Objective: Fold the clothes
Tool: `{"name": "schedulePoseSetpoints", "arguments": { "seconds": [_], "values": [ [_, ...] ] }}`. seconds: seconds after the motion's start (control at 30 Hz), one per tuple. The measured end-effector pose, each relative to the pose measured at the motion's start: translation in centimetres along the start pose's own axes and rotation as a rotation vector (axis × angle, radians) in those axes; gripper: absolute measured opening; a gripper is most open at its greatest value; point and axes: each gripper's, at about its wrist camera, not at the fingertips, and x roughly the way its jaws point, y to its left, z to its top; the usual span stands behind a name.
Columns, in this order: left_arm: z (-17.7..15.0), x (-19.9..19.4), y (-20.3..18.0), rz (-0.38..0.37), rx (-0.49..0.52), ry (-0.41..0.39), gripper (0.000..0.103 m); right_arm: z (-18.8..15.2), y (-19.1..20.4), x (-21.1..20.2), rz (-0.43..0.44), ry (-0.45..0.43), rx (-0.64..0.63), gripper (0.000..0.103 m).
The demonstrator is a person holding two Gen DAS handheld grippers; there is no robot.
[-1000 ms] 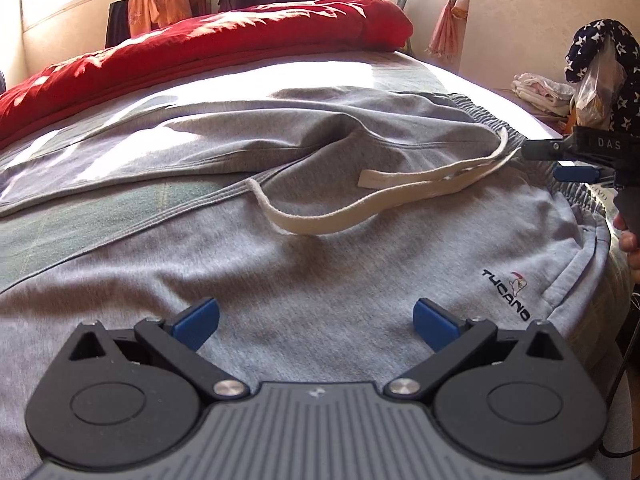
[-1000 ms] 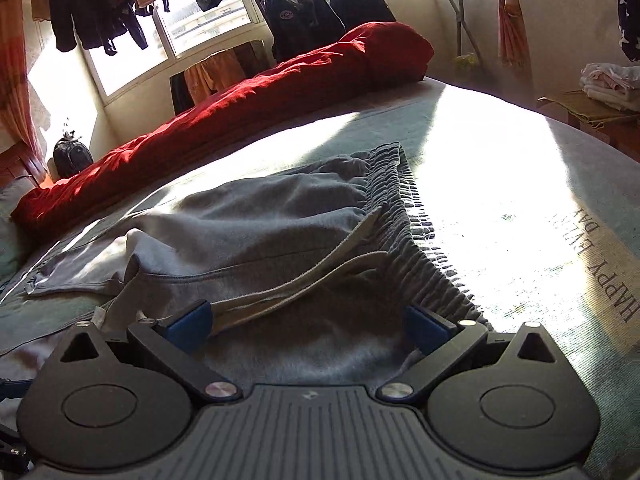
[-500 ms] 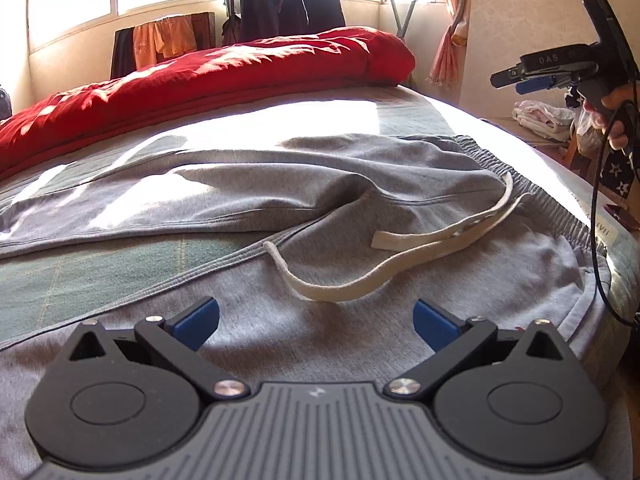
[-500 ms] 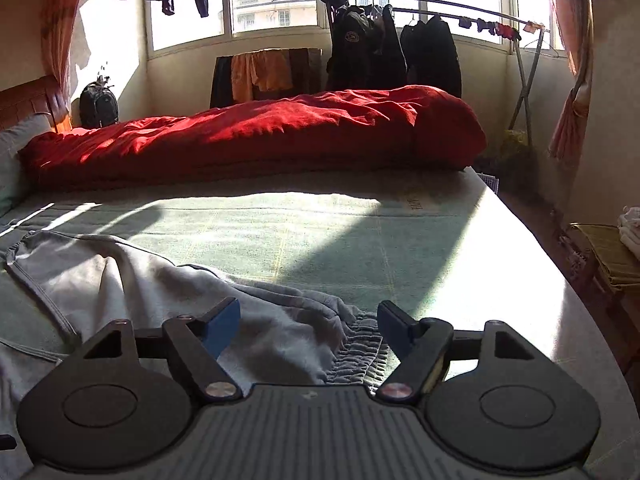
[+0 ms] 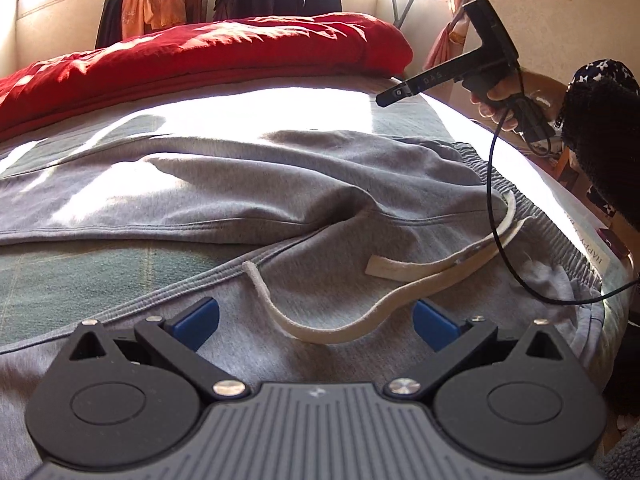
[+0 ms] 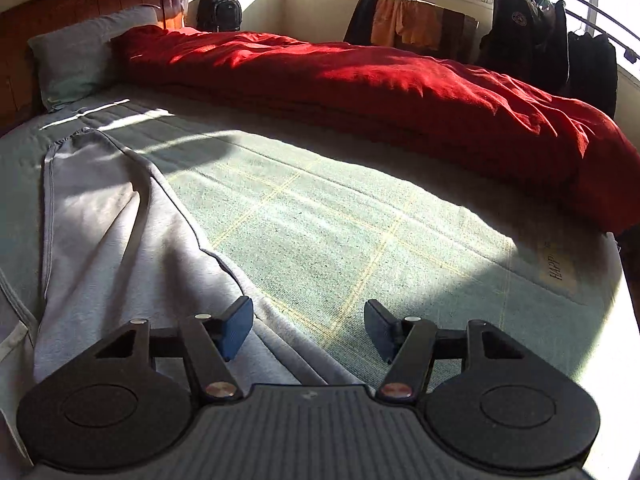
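Grey sweatpants (image 5: 280, 184): far leg ends run off the left edge; waistband's near corner drops behind the bed (image 5: 532, 176) edge. Bed lettering (image 6: 556, 268): cut short, unreadable. Right gripper (image 5: 390, 96): seen side-on, one finger hides the other.

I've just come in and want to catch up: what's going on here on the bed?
A person is folding clothes with a claw in each hand. Grey sweatpants lie spread on the bed, their cream drawstring loose on top. The left claw hangs open over the waist area, gripping nothing. The right claw is raised beside a trouser leg, its jaws closing with nothing between them. No fold is visible yet.
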Motion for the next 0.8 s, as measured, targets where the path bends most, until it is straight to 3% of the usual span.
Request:
{"name": "schedulePoseSetpoints", "arguments": {
  "seconds": [0.17, 0.4, 0.5, 0.6, 0.63, 0.67, 0.8],
  "values": [
    [0.3, 1.9, 0.5, 0.006, -0.006, 0.025, 0.102, 0.0, 0.9, 5.5, 0.095, 0.052, -0.071, 0.065],
    [0.2, 3.2, 0.8, 0.002, -0.008, 0.038, 0.102, -1.4, 0.5, 7.5, 0.163, 0.068, -0.071, 0.064],
    [0.1, 3.4, 0.7, 0.000, -0.007, 0.040, 0.102, -1.7, 1.3, 7.0, 0.172, 0.063, -0.090, 0.031],
    [-0.1, 3.5, 0.6, 0.011, -0.006, 0.047, 0.102, -1.7, 2.5, 6.4, 0.118, 0.050, -0.135, 0.020],
    [-0.2, 3.4, 0.6, 0.011, -0.005, 0.047, 0.102, -1.6, 2.9, 6.1, 0.096, 0.044, -0.148, 0.008],
    [-0.2, 3.4, 0.6, 0.011, -0.004, 0.046, 0.102, -1.4, 2.6, 6.0, 0.081, 0.038, -0.132, 0.002],
    [-0.2, 3.3, 0.6, 0.016, -0.006, 0.040, 0.102, -0.8, 1.9, 5.8, 0.005, 0.021, -0.093, 0.002]
  ]
}}
